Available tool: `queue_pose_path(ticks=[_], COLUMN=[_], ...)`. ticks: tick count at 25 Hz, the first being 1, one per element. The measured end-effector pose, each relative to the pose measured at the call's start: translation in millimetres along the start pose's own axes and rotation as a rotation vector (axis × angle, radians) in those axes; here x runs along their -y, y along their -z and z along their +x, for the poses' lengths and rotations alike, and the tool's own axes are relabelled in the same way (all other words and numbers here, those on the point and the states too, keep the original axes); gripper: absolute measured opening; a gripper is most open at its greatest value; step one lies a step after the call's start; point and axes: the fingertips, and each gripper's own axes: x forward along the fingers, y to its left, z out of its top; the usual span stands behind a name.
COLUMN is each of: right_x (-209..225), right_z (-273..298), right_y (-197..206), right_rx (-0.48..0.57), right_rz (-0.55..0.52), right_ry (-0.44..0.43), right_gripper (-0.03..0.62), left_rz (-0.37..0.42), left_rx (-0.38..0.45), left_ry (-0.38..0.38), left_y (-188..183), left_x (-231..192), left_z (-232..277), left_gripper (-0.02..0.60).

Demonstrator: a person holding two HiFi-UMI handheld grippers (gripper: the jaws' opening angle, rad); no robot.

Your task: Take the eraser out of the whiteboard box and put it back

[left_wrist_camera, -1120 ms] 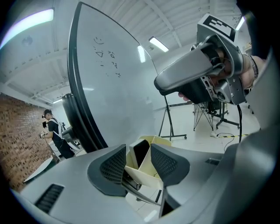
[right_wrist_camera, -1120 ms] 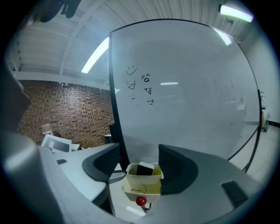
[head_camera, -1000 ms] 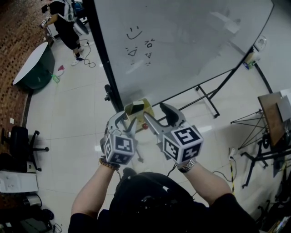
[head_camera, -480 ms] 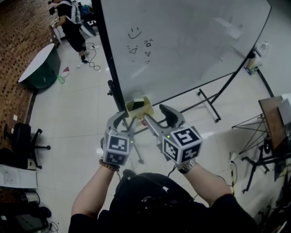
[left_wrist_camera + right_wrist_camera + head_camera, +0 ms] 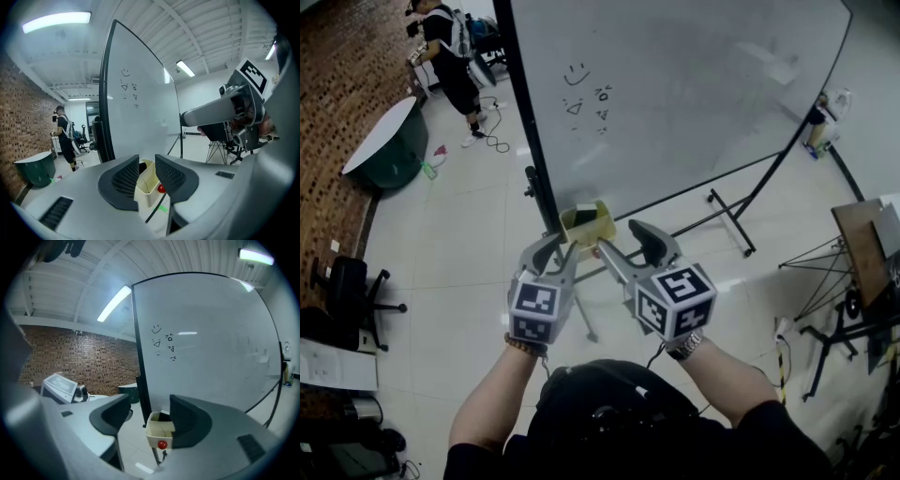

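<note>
A cream whiteboard box (image 5: 589, 225) hangs at the whiteboard's lower left corner, with a red knob (image 5: 162, 445) on its front. A dark eraser (image 5: 164, 417) lies inside it. My left gripper (image 5: 558, 251) is just short of the box. Its jaws have just been closing to a narrow gap, with nothing between the pads. In the left gripper view the box (image 5: 149, 186) shows beyond that gap (image 5: 146, 162). My right gripper (image 5: 623, 242) stands open beside it, with the box (image 5: 157, 433) ahead between its wide jaws (image 5: 150, 409), apart from both.
The whiteboard (image 5: 675, 94) stands on a black frame with legs (image 5: 727, 202) spread over the tiled floor. A person (image 5: 450, 66) stands far left by a round green-sided table (image 5: 384, 141). An office chair (image 5: 347, 286) is at left, stands and a board (image 5: 862, 234) at right.
The left gripper's jaws have narrowed and its marker cube has rolled a little. Both grippers have edged slightly towards the box.
</note>
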Motion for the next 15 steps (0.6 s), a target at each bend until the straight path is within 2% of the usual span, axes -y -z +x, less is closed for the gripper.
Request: queue_pose_path(ticks=[10, 15], right_x=[-20.2, -33.9], right_z=[-8.0, -13.2], right_y=[2.1, 3.0], right_rx=[0.008, 0.008], right_rz=[-0.002, 0.003], right_ry=[0.021, 0.046], right_gripper=[0.288, 0.288], left_rz=[-0.053, -0.02], left_rx=[0.032, 0.029], left_ry=[0.02, 0.041], left_y=[0.4, 0.2], left_x=[-6.7, -5.5], left_z=[-20.7, -35.0], left_gripper=[0.057, 0.057])
